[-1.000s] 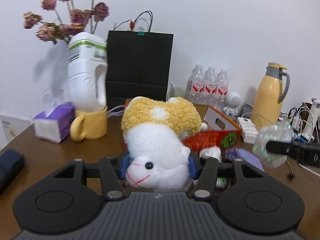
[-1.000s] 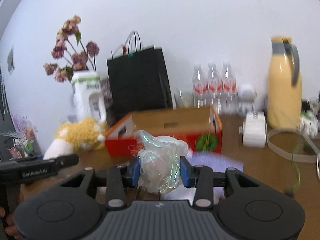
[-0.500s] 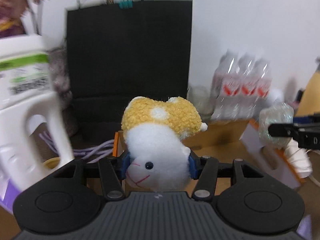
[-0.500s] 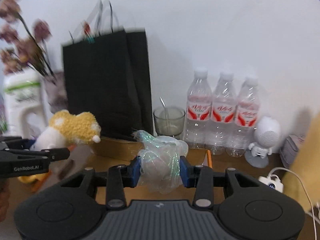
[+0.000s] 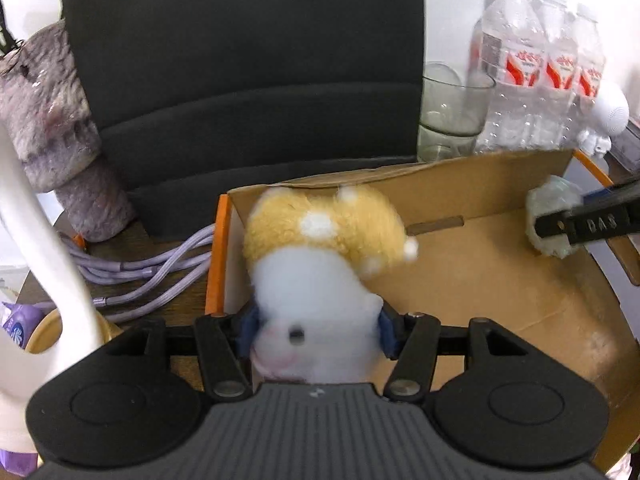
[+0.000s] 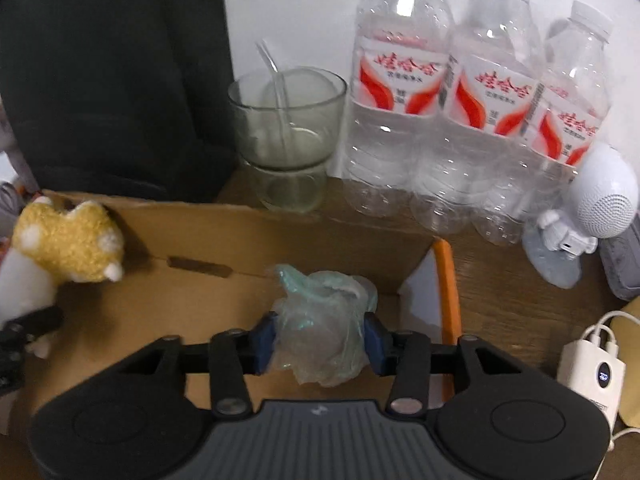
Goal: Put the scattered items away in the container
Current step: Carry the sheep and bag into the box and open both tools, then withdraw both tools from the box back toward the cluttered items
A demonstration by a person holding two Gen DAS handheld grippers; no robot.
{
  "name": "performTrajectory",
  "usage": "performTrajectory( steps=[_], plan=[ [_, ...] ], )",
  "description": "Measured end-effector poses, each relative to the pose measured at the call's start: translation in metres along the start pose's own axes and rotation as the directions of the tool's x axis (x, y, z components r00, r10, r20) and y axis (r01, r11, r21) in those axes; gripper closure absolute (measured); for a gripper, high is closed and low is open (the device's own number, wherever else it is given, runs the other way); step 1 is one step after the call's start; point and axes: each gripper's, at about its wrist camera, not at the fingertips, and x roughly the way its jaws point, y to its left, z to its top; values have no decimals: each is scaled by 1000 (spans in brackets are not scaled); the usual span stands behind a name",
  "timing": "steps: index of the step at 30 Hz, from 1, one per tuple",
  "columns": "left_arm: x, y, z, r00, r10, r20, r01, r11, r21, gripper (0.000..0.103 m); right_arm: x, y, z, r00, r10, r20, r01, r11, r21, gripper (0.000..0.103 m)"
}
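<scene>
While both claws open, the left claw [image 5: 316, 330] around the toy [image 5: 320, 264] and the right claw [image 6: 319, 338] around the plastic ball [image 6: 324, 332], each thing hangs just over the box [image 5: 500, 280], not dropped in yet.

Left wrist: close above the cardboard box [image 5: 500, 272], tilted down toward the far wall.
Right wrist: same, further right.
Shared: box interior, water bottles [image 6: 460, 100].
</scene>
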Motion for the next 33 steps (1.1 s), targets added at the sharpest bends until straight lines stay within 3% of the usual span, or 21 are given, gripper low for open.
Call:
performTrajectory(
  steps=[9, 14, 19, 23, 28, 33],
  plan=[
    [-44, 0, 8, 1000, -4, 2, 4, 1000, -4, 25, -48, -18, -11, 1000, 3, -30, -1, 997, 77, 41],
    [-81, 5, -3, 998, -17, -53, 14, 999, -47, 4, -79, -24, -32, 995, 40, -91, -29, 992, 124, 37],
    [-111, 11, -19, 997, -21, -80, 11, 992, -124, 0, -116, -13, -56, 992, 48, -117, -33, 991, 129, 27],
    [-137, 9, -38, 997, -26, -70, 16, 990, -138, 0, -139, 0, -77, 992, 51, -114, -37, 992, 121, 27],
    [-177, 2, -62, 1000, 17, 4, -16, 994, -109, 0, -176, 8, -103, 995, 82, -57, -73, 988, 139, 26],
    [-206, -9, -95, 999, -11, 53, 18, 991, -132, 0, -209, 16, -142, 993, 110, 33, -114, 983, 143, 20]
  ],
)
